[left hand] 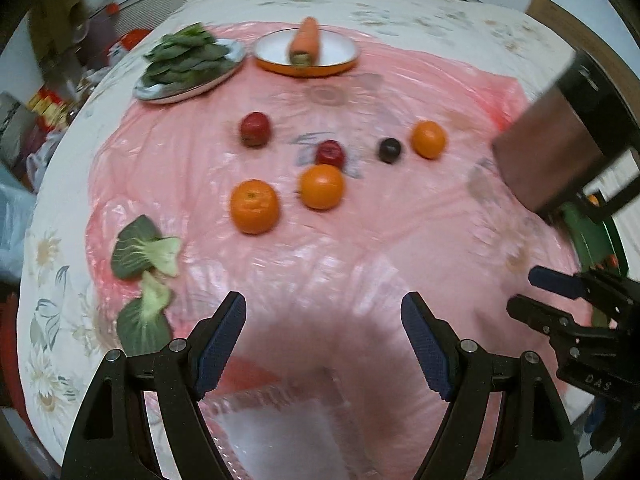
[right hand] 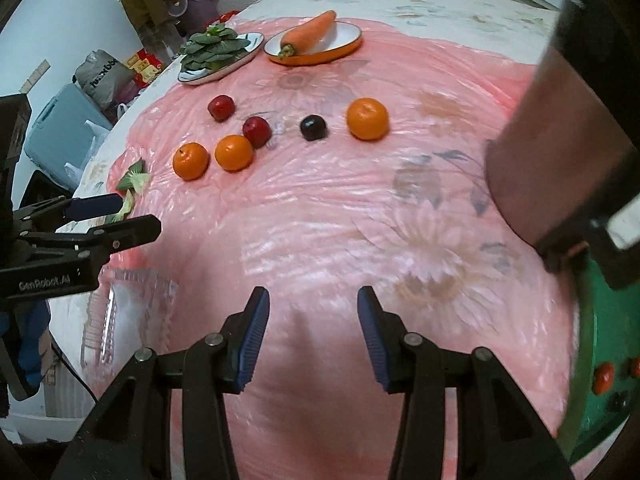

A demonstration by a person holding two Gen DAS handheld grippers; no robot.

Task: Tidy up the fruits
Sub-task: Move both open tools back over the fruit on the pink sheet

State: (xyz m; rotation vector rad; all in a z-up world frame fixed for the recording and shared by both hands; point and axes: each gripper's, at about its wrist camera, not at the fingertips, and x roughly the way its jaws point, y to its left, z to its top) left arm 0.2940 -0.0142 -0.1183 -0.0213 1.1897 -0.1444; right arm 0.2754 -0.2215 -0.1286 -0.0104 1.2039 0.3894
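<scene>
Three oranges lie on the pink sheet: one at front left point(left hand: 254, 206) point(right hand: 191, 161), one beside it point(left hand: 322, 186) point(right hand: 234, 153), one at the right point(left hand: 428, 139) point(right hand: 367, 118). Two red fruits point(left hand: 254, 129) point(left hand: 330, 153) point(right hand: 221, 107) point(right hand: 257, 131) and a dark plum point(left hand: 389, 150) point(right hand: 313, 127) lie among them. My left gripper point(left hand: 324, 344) is open and empty, near the front. My right gripper point(right hand: 313, 332) is open and empty, also at the front. Each gripper shows in the other's view point(left hand: 536, 292) point(right hand: 120, 216).
A plate of leafy greens point(left hand: 192, 65) point(right hand: 218, 53) and an orange-rimmed plate point(left hand: 344, 50) point(right hand: 344, 38) with a carrot point(left hand: 306, 42) point(right hand: 308, 32) stand at the back. Loose green leaves point(left hand: 146, 256) point(right hand: 134, 178) lie at the left. A brown box point(left hand: 548, 136) point(right hand: 544, 152) and a green basket point(right hand: 600, 360) are at the right.
</scene>
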